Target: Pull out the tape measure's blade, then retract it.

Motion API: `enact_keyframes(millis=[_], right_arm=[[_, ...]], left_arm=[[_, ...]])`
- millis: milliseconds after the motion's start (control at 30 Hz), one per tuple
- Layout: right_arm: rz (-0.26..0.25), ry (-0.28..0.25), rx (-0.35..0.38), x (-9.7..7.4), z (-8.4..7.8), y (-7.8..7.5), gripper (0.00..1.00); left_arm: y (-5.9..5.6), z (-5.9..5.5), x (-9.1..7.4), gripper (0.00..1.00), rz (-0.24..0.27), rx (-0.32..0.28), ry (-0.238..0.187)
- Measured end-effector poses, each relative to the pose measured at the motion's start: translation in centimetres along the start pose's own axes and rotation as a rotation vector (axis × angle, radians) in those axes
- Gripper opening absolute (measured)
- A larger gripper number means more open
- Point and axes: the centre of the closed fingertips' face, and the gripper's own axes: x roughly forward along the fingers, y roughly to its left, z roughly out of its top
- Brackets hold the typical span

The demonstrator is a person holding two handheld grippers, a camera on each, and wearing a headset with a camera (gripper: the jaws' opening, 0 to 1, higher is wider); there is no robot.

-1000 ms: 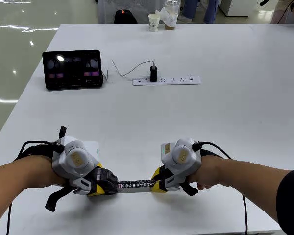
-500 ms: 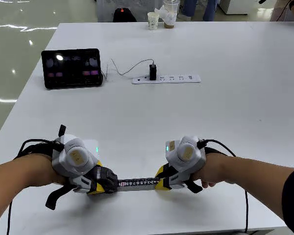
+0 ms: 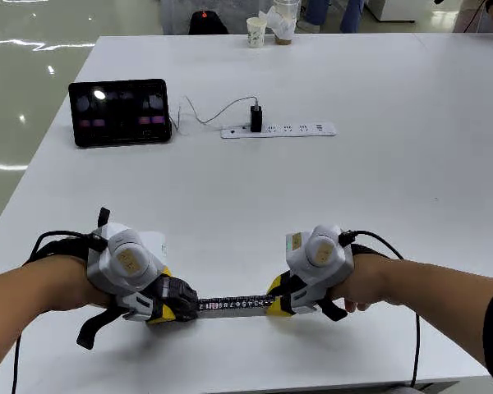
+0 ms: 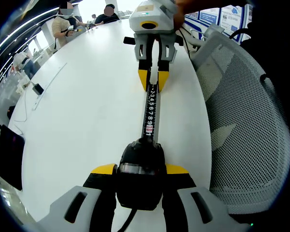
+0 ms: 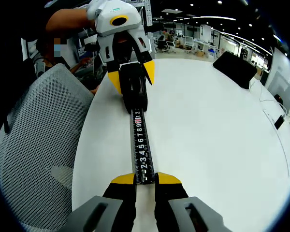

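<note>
White laminate forms the single table (image 3: 378,164), the largest item in my inspection, and all the work sits at its near edge. One mesh chair (image 4: 241,121) stands just beside that edge. Far across the top I count one dark tablet (image 3: 120,112), one power strip (image 3: 279,130) and one charger (image 3: 255,120) plugged into it, all well apart from the job. I hold two grippers. The left gripper (image 4: 140,169) is clamped around the body of the one tape measure (image 3: 177,299), which rests low over the table in front of me. The right gripper (image 5: 145,180) is pinched onto the free end of the blade (image 5: 139,137), with its yellow tips closed on either side of the steel. The blade spans straight between the two grippers, with only a short numbered length showing, so I judge the pull to be at an early stage. Findings on risk: the pinch is on thin, smooth steel, and I expect spring tension to rise as I draw out more, so the blade could slip from the right jaws and whip back into the case. If my hands drift out of line, the blade may kink or the case may twist in the left jaws. An unchecked retraction would slam the hook against the housing.
</note>
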Motion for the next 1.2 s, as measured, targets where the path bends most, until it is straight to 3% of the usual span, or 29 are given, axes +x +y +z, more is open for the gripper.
enact_keyframes(millis=[1200], right_arm=[[-0.013, 0.007, 0.014, -1.4, -1.9, -0.4, 0.10]], left_arm=[[-0.1, 0.1, 0.2, 0.31, 0.003, 0.005, 0.004]])
